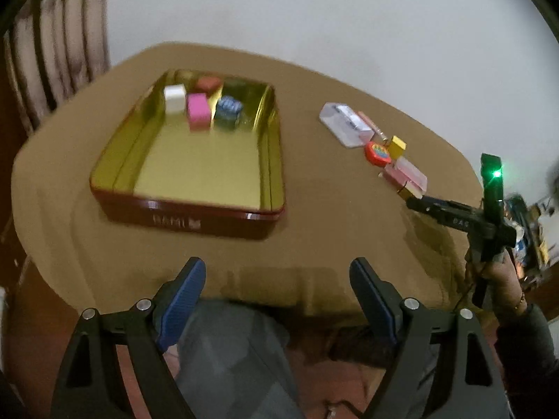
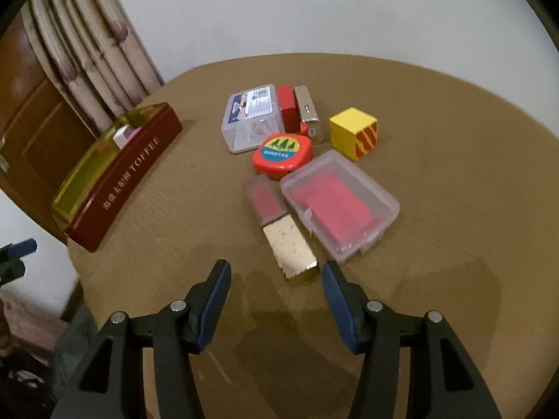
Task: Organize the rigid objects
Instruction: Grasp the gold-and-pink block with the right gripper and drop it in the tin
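Grippers are both held wide open and empty. The right gripper is angled down over the table, its fingers flanking the near end of a gold-and-pink bar beside a clear case. The left gripper is held at the table's near edge, facing the toffee tin.

Your left gripper hung with its jaws wide apart over the near edge of the brown table, holding nothing. Ahead sat the red tin with a gold inside; at its far end stood a white block, a pink block and a blue item. To the right, your right gripper reached toward a cluster of small things, its tip at a gold-ended bar.
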